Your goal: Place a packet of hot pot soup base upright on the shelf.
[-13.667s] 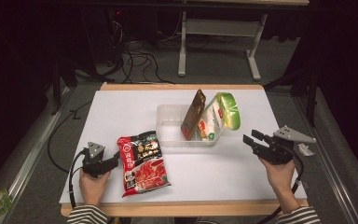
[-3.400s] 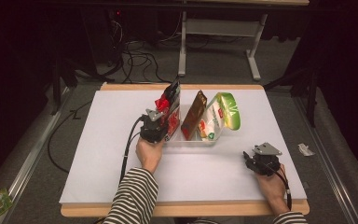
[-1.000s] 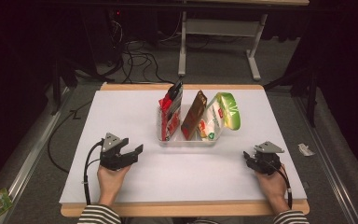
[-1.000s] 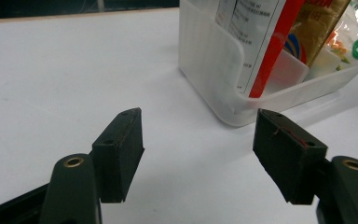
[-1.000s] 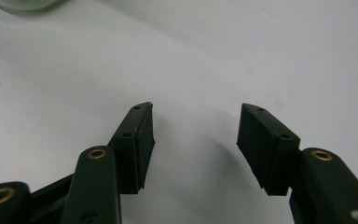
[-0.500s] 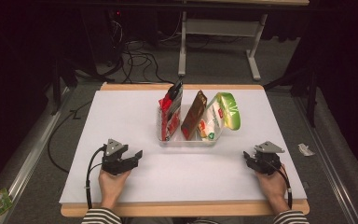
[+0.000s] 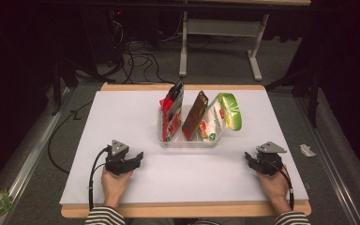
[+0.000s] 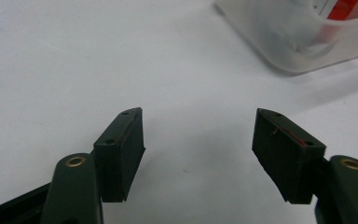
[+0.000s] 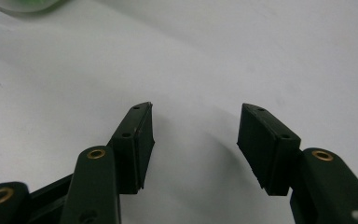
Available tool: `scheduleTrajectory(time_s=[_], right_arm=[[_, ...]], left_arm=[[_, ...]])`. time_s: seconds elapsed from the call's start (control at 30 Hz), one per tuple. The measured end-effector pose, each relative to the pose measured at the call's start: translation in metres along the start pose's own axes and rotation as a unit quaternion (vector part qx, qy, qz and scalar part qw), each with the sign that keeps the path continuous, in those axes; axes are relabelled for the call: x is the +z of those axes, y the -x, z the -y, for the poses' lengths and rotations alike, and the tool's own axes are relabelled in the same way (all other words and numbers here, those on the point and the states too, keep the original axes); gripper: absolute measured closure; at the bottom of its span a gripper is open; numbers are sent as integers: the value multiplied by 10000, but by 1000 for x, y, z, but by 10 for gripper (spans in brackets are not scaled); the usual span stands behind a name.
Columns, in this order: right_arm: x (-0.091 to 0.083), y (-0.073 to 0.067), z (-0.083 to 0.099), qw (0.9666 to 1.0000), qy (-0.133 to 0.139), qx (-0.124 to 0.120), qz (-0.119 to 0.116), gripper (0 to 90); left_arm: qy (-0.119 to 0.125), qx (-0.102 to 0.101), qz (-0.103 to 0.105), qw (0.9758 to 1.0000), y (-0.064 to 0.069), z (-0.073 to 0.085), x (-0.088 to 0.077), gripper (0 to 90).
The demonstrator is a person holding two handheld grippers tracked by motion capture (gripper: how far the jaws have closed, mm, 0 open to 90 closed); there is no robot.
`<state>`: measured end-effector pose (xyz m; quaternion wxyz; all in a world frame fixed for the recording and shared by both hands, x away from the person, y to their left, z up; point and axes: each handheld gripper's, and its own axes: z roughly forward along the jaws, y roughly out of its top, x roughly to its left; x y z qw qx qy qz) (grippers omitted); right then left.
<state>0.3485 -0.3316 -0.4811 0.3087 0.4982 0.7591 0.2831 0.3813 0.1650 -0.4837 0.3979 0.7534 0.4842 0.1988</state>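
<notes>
Red packet [image 7: 170, 114]: stands on edge at the left end of the clear tub [image 7: 187, 140], long axis upright, top leaning away from the person.
Tub contents: red packet, brown packet [image 7: 194, 116], green-white packet [image 7: 221, 117] side by side.
Left hand-held gripper [image 7: 136, 158]: spread, holding nothing, on the counter [image 7: 122, 117] near-left of the tub.
Right hand-held gripper [image 7: 249, 158]: spread, holding nothing, near-right of the tub.

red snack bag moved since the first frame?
Yes. The red snack bag went from lying flat on the white table near the left gripper to standing in the clear bin.
</notes>
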Motion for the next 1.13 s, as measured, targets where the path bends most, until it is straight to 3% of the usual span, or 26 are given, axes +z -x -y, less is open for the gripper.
scheduleTrajectory(time_s=[0.23, 0.63, 1.13], right_arm=[[0, 0, 0, 10000, -21, 10, -7, 456], [0, 1, 0, 10000, -21, 52, -17, 446], [0, 1, 0, 10000, -4, 52, -11, 446]], left_arm=[[-10, 3, -101, 9999, 0, -1, 2, 346], [-247, 448, -476, 9976, 13, -1, 8, 341], [-252, 406, -449, 9978, 12, -1, 8, 338]])
